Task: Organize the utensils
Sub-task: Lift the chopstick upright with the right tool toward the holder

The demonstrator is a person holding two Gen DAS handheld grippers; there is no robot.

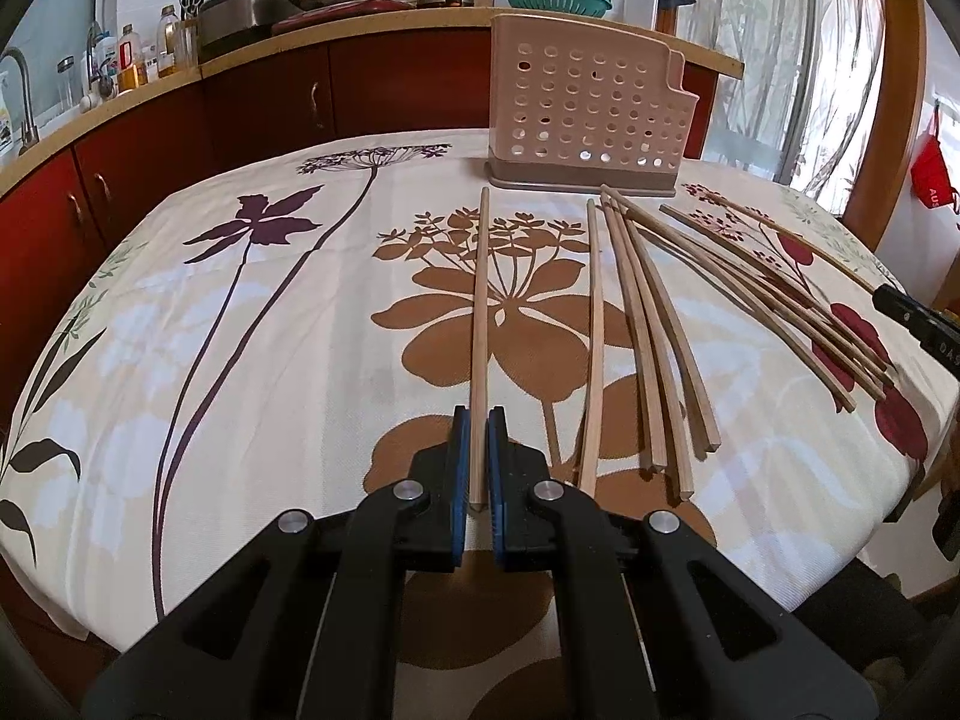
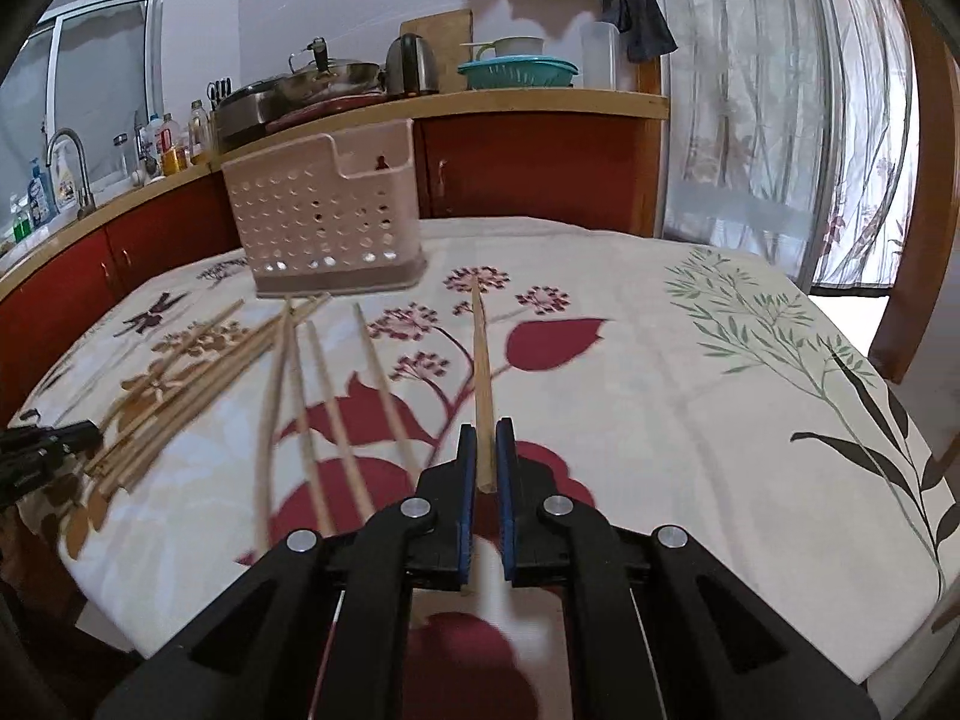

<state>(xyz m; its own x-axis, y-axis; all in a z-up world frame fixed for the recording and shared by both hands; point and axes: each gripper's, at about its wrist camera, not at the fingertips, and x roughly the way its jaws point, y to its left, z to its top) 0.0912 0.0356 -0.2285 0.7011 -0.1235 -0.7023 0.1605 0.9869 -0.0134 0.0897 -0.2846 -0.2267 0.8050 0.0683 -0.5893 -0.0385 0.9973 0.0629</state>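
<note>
My left gripper is shut on the near end of one wooden chopstick, which runs straight ahead over the floral tablecloth. Several loose chopsticks lie fanned out to its right. My right gripper is shut on another chopstick, held off the cloth and pointing toward the far side of the table. Several more chopsticks lie to its left. A pink perforated utensil holder stands upright at the back of the table. The tip of my right gripper shows at the right edge of the left wrist view.
The round table drops off at its edges on all sides. Behind it runs a red-fronted kitchen counter with pots, bottles, a kettle and a teal colander. A wooden chair back stands at the right.
</note>
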